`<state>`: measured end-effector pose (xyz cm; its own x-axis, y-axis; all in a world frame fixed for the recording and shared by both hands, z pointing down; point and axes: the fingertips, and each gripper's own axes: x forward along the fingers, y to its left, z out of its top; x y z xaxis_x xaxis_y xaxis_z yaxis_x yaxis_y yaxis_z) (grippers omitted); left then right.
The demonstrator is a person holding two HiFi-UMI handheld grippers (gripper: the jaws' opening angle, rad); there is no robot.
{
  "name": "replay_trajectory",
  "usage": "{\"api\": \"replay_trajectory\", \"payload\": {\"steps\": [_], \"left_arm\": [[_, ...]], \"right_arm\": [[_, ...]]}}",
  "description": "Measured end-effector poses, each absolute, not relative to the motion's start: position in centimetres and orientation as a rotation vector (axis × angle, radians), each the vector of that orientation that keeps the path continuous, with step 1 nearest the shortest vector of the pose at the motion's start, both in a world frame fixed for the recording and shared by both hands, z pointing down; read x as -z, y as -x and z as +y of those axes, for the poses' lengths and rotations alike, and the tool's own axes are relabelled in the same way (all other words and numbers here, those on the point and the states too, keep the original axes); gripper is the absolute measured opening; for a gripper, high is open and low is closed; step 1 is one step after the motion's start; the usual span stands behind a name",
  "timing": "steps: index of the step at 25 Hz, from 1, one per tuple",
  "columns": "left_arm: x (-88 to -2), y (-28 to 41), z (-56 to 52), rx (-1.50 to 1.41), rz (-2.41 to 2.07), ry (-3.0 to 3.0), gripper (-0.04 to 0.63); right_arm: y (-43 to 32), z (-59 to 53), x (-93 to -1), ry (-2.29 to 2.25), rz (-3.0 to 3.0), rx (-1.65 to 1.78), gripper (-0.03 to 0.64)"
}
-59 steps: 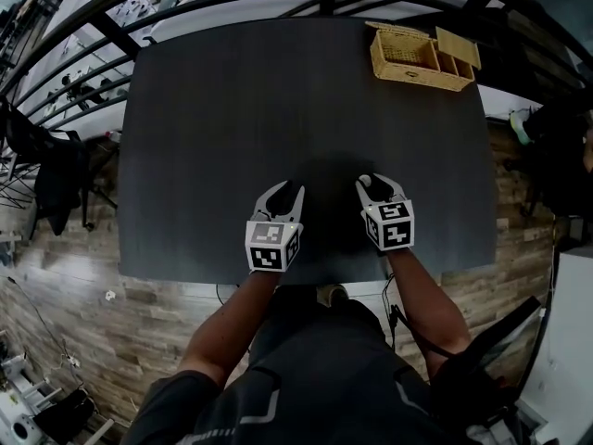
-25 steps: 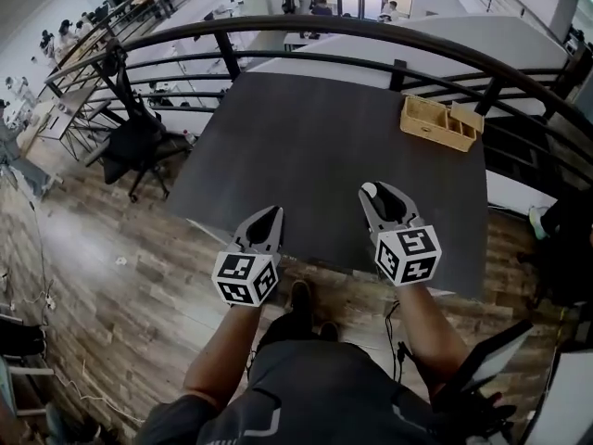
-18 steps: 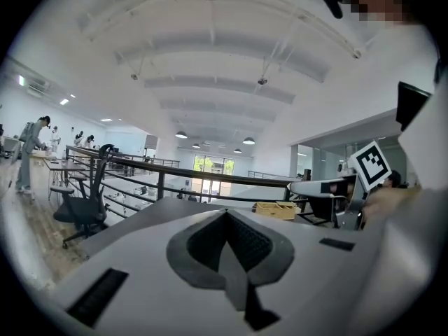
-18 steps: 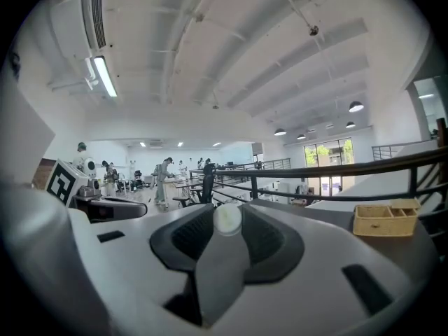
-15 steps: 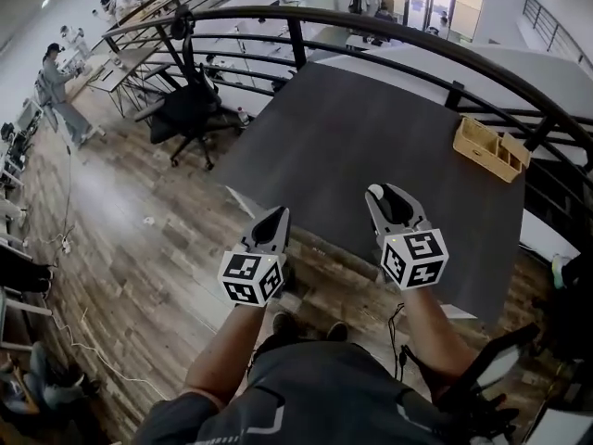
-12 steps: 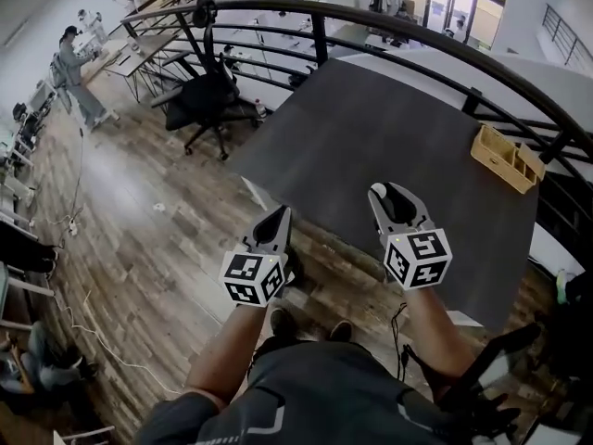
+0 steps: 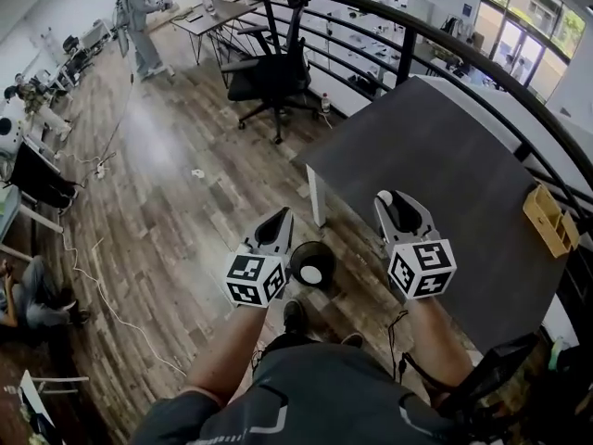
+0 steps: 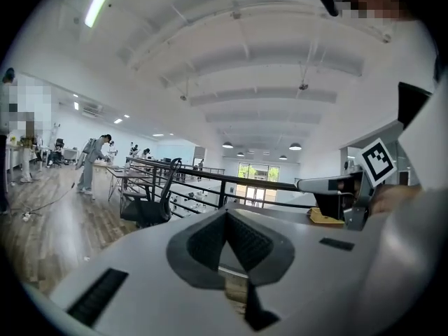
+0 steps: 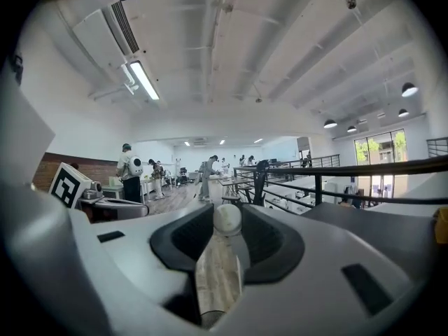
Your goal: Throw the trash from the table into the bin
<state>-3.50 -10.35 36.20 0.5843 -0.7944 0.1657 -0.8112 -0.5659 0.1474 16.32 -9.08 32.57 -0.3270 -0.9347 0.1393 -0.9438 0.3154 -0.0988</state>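
A small white crumpled ball (image 7: 384,196) sits between the jaw tips of my right gripper (image 7: 390,204), which is shut on it and holds it over the edge of the dark table (image 7: 454,174). The right gripper view shows the same ball (image 9: 227,220) pinched at the tips. My left gripper (image 7: 277,215) is shut with nothing in it and hangs over the wooden floor. In the left gripper view its jaws meet at the tips. A round black bin (image 7: 315,247) stands on the floor between and below the two grippers, with something white inside it.
A wicker basket (image 7: 547,219) stands on the table's far right. A black office chair (image 7: 269,74) is on the floor ahead, before a black railing (image 7: 408,35). Desks and several people are at the far left. Cables lie on the floor at left.
The view has swung left from the table to the floor. Both grippers moved with it, the ball still in the right one. The bin has come into view between them.
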Motion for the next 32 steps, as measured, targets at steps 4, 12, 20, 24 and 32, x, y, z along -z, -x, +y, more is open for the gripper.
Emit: {"api": "replay_trajectory", "payload": {"steps": [4,12,20,24,32], "left_arm": [[-36.4,8.1,-11.9,-0.104,-1.388,-2.562,0.009],[-37.7,16.0,-14.3,-0.083,-1.481,-2.481,0.009],[-41.1,20.3,-16.0,-0.094,-1.555,-2.375,0.009],[-43.7,21.1,-20.0,-0.148,-1.562,-2.315,0.009],[-57.3,21.7,-22.7,-0.298,-1.52,-2.188,0.009]], "right_arm": [[-11.0,-11.2,-32.2,-1.705,-2.546,-0.243,0.132],[-3.0,-14.8,-33.6,-1.606,-2.58,-0.269,0.132],[1.4,-17.1,-36.5,-1.507,-2.591,-0.324,0.132],[2.5,-21.3,-39.2,-1.439,-2.572,-0.377,0.132],[4.0,-23.7,-54.9,-1.283,-2.449,-0.541,0.132]]}}
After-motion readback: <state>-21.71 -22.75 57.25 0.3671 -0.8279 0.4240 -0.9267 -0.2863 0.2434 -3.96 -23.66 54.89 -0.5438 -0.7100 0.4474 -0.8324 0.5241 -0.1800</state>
